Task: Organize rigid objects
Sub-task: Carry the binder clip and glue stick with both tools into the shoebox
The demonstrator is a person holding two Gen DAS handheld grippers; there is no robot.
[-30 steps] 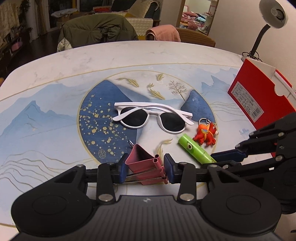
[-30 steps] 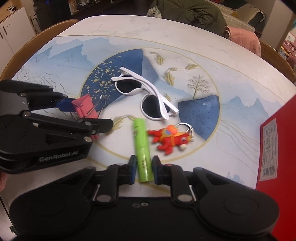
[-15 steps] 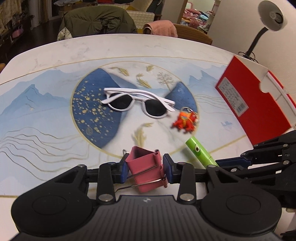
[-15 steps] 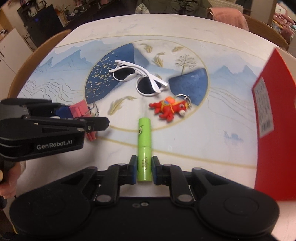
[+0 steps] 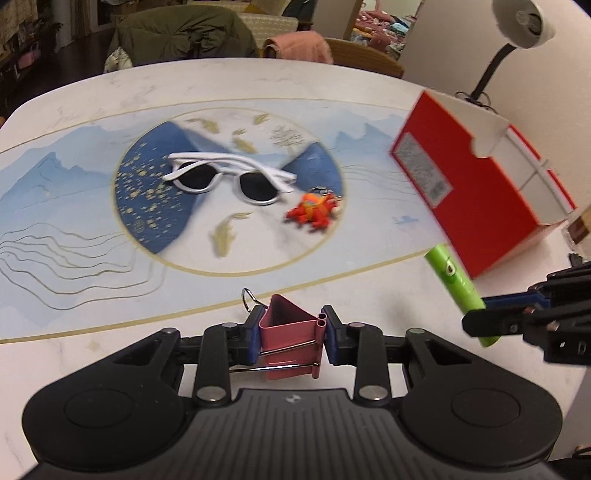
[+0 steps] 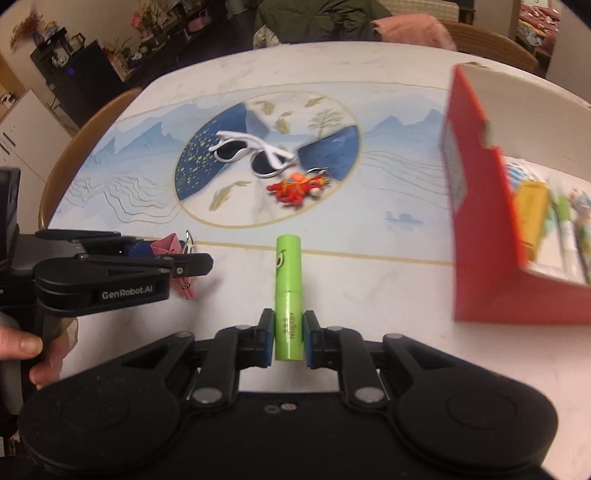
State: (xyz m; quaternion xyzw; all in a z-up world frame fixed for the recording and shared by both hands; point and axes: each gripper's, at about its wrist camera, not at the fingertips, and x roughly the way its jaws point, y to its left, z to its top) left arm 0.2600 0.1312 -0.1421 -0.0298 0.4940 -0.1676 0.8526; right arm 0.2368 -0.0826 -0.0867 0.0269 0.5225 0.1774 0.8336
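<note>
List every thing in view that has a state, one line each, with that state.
Left tongs: shut on the pink binder clip.
Right tongs: shut on the green tube.
White sunglasses: folded, lying on the table.
Red keychain figure: lying loose beside the sunglasses.
Red box: open, items inside.
Desk lamp: off.

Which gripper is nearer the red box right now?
Right. The right gripper, holding the green tube, sits beside the red box; the left gripper is farther off, across from it.
</note>
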